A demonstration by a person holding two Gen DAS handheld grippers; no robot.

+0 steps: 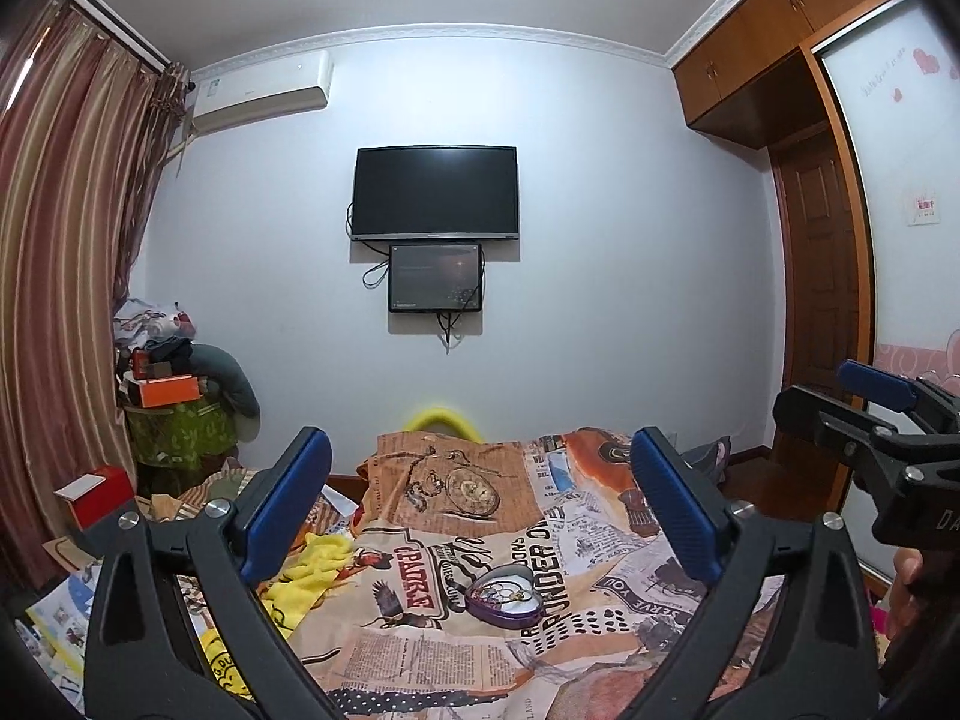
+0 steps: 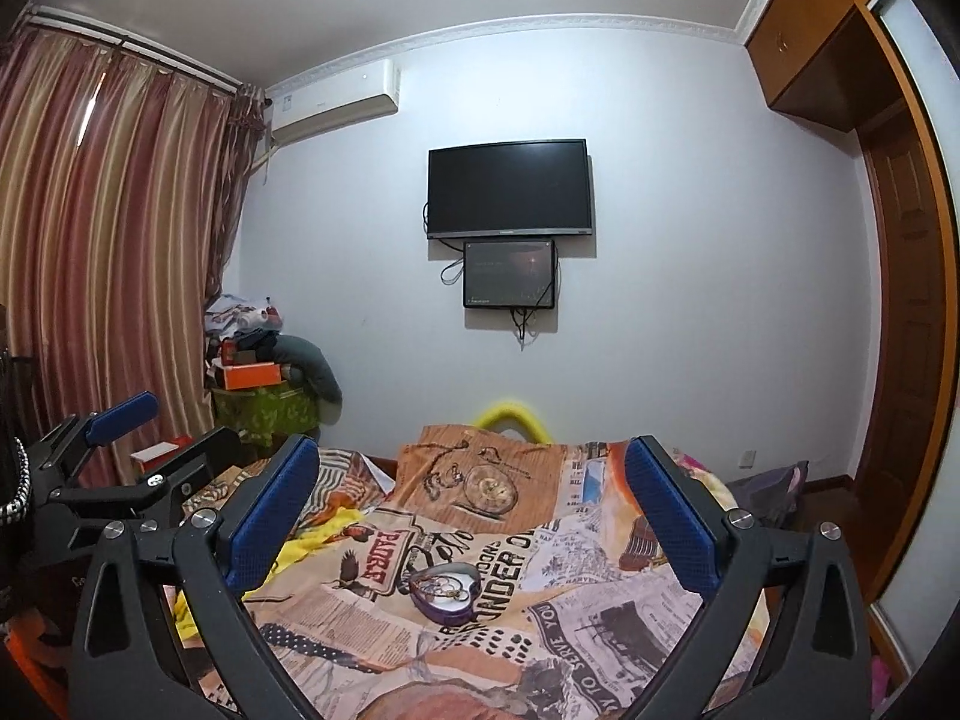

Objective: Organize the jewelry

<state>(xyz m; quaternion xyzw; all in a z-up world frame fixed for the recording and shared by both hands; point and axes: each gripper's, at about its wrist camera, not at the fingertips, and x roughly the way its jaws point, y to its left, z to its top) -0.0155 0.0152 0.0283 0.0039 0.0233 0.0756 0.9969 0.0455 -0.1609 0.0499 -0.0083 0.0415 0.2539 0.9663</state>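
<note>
Grippers both released: left gripper [image 1: 480, 516] and right gripper [image 2: 474, 510] spread wide, nothing between the pads, side by side and pointing level over the printed bedspread [image 1: 420, 648]. Heart-shaped jewelry tin [image 1: 503, 594] ahead at twelve o'clock, lying open on the cover, well apart from either, point toward five o'clock. Neither plainly nearer.

Black hand-held gripper [image 1: 480, 510] frames, ribbed blue pads [image 1: 675, 501], silver screws [image 1: 218, 507]
</note>
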